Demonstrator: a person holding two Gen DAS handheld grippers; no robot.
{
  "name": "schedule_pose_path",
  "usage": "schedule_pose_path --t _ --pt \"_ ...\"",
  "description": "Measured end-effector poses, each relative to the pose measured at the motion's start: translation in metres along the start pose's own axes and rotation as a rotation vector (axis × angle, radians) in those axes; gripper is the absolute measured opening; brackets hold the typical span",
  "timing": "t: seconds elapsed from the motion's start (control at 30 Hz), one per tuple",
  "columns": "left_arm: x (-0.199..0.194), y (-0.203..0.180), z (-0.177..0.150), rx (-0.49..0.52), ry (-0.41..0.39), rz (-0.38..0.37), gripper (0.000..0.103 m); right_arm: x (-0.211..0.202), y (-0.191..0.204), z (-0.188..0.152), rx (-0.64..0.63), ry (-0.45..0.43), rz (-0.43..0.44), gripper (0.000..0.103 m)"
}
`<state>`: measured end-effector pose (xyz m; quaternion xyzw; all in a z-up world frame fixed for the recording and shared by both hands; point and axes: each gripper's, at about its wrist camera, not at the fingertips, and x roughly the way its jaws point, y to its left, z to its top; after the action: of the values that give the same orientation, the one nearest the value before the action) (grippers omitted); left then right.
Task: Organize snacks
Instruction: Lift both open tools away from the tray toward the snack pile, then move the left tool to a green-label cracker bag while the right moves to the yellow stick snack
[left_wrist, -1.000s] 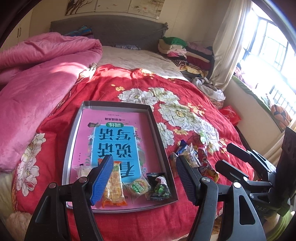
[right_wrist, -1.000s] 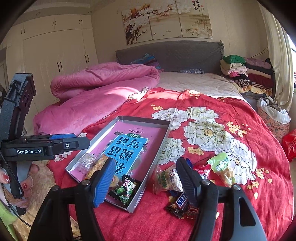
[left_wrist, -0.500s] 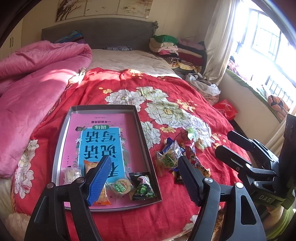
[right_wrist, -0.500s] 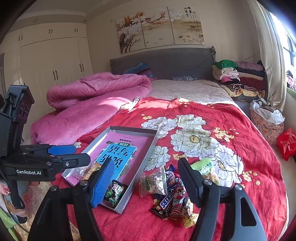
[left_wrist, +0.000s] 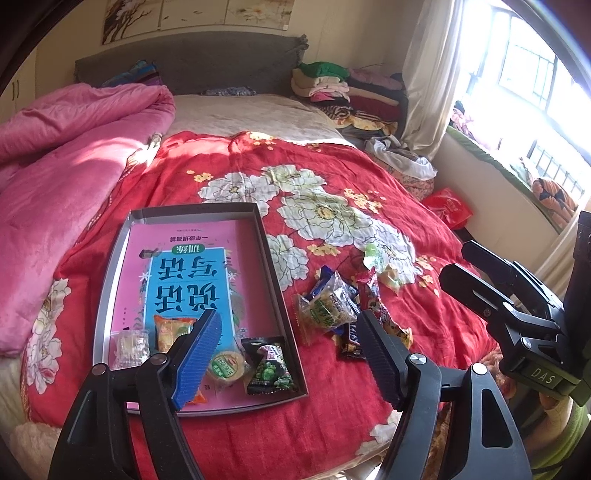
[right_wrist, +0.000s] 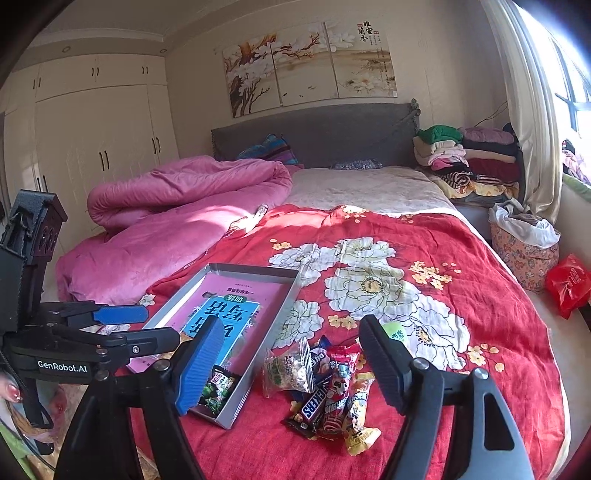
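A shallow grey tray (left_wrist: 264, 236) is seen lying on the red floral bedspread (left_wrist: 332, 173), lined with a pink and blue printed sheet (left_wrist: 188, 273). 4 snacks are held at its near end: a clear-wrapped biscuit (left_wrist: 129, 345) at the left, an orange packet (left_wrist: 171, 330), a round green-labelled cake (left_wrist: 226, 365) and a black and green pea packet (left_wrist: 271, 369) at the right. Just right of the tray, a loose pile of snacks (right_wrist: 325, 384) is heaped on the bedspread; a clear bag of green-labelled crackers (right_wrist: 288, 371) and a Snickers bar (right_wrist: 314, 402) can be made out. A green wrapper (left_wrist: 373, 254) lies slightly farther off. The left claw (left_wrist: 284, 358) and the right claw (right_wrist: 291, 365) are both spread wide, with nothing gripped.
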<state>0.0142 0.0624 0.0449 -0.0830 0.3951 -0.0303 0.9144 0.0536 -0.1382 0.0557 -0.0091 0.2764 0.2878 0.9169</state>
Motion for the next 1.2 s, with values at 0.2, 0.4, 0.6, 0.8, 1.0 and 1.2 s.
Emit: schedule_pose_path --t 0.2,0.4,0.6,0.8,1.0,1.2 --pt "0.003 -0.006 0.0 0.02 0.007 -0.003 0.077 -0.004 -0.013 0.0 0.029 -0.007 -0.03 0.076" --pt "0.007 -0.013 -0.001 0.042 0.018 -0.004 0.077 -0.006 -0.033 -0.003 0.068 -0.002 -0.067 0.076" --pt "0.013 -0.02 -0.002 0.06 0.033 -0.006 0.077 -0.004 -0.049 -0.005 0.101 0.015 -0.095 0.076" --pt "0.021 -0.026 -0.001 0.077 0.05 -0.009 0.077 -0.002 -0.062 -0.008 0.124 0.032 -0.122 0.076" --pt "0.029 -0.03 -0.002 0.087 0.067 -0.009 0.077 0.002 -0.072 -0.012 0.139 0.056 -0.138 0.076" --pt "0.037 -0.032 -0.003 0.096 0.083 -0.006 0.077 0.007 -0.075 -0.014 0.141 0.08 -0.149 0.076"
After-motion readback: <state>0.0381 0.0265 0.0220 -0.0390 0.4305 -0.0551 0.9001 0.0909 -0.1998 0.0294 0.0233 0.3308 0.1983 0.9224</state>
